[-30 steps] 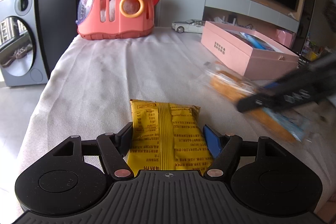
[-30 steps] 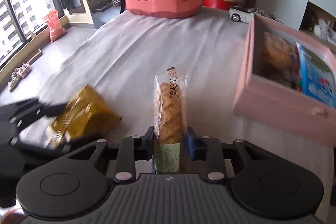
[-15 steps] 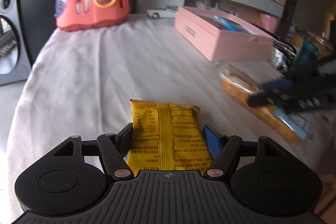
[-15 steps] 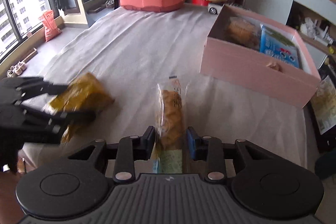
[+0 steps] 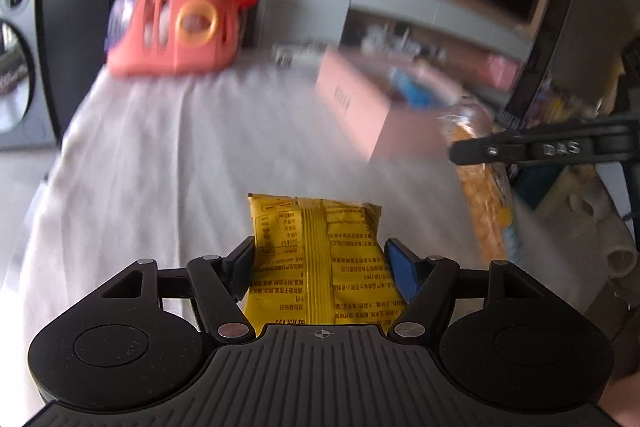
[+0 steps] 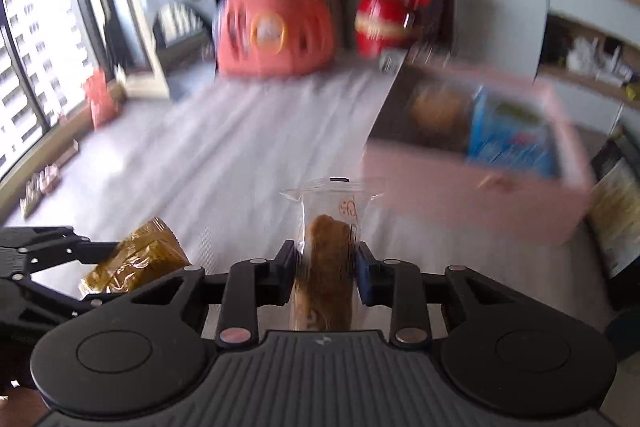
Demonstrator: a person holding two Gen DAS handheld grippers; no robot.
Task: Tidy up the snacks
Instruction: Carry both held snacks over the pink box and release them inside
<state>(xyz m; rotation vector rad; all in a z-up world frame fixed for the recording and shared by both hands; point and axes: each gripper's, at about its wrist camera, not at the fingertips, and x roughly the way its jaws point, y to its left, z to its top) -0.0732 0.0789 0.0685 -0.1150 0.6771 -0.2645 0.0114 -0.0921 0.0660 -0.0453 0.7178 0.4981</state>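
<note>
My left gripper is shut on a yellow snack packet and holds it above the white cloth. My right gripper is shut on a clear-wrapped pastry bar. That bar and the right gripper also show at the right of the left wrist view. The yellow packet and the left gripper show at the lower left of the right wrist view. The open pink box with snacks inside stands ahead and right of the right gripper; it also shows in the left wrist view.
A coral toy carrier stands at the table's far end, with a red toy beside it. A white cloth covers the table. A washing machine is at the far left. Shelves and a TV are at the right.
Both grippers have lifted and swung with their snacks still held; the views are blurred with motion. The pink box now sits nearer and more to the right in the right wrist view.
</note>
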